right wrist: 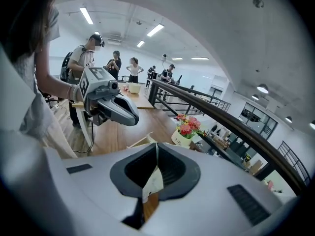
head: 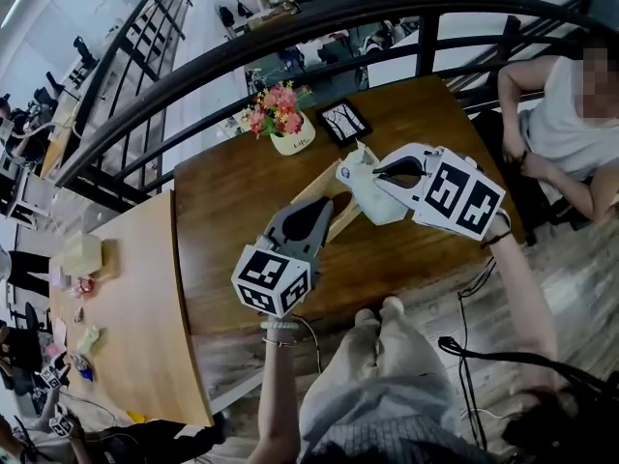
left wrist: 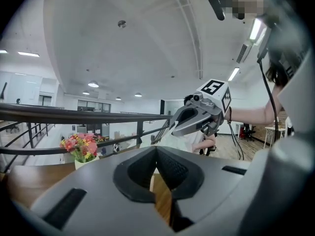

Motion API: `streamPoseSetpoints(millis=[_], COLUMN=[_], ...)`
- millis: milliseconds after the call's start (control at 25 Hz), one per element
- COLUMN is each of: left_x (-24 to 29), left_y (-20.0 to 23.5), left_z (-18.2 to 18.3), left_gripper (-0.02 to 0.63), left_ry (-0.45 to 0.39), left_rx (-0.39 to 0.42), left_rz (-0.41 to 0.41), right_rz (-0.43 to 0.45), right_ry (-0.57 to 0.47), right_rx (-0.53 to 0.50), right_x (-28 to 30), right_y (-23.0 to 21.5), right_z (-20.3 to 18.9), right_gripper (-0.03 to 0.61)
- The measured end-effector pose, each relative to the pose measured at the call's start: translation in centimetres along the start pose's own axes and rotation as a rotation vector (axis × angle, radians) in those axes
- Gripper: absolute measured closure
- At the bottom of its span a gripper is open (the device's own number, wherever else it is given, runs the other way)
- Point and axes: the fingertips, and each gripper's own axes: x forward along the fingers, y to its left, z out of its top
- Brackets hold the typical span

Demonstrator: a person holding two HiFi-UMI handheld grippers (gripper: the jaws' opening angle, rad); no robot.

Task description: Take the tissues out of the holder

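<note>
Wood table (head: 227, 201) by mezzanine railing | R gripper (head: 385, 175) clamped on tissue pack (head: 372, 201), pack raised over wooden holder (head: 338, 217), seems clear | L gripper (head: 324, 204) jaws together, nothing seen btwn, tip at holder | tip: lift straight, brace holder w/ L | R tilted down, L near level
</note>
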Motion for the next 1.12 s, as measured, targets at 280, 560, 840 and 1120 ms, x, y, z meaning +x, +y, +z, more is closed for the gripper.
streamPoseSetpoints(millis=[280,560,840,1120], left_x=[1.6,4.2,6.5,7.8], left_y=[-2.3,-5.4,-8.1,-10.0], left_z=[-0.7,-2.0,-5.0,-7.9], left_gripper=[0.606,0.606,0.606,0.606], left_ry=[0.017,0.034,0.085,0.142], left_rx=[-0.008,-0.039,-0.065,-0.093], left_rz=[-0.053,-0.068,-0.088,-0.095], right_rz=[-0.043,-0.066,-0.091,-0.105], right_ry=[-0.015,-0.013,0.013,0.053], right_rx=[0.068,0.136,0.224,0.295], right_x=[-1.4,-2.6,-2.5,-1.7], right_y=[-0.1,-0.2,0.3,1.6], right_z=[-2.0,-5.3,-9.5,-12.9], right_gripper=[0.566,0.566,0.566,0.566])
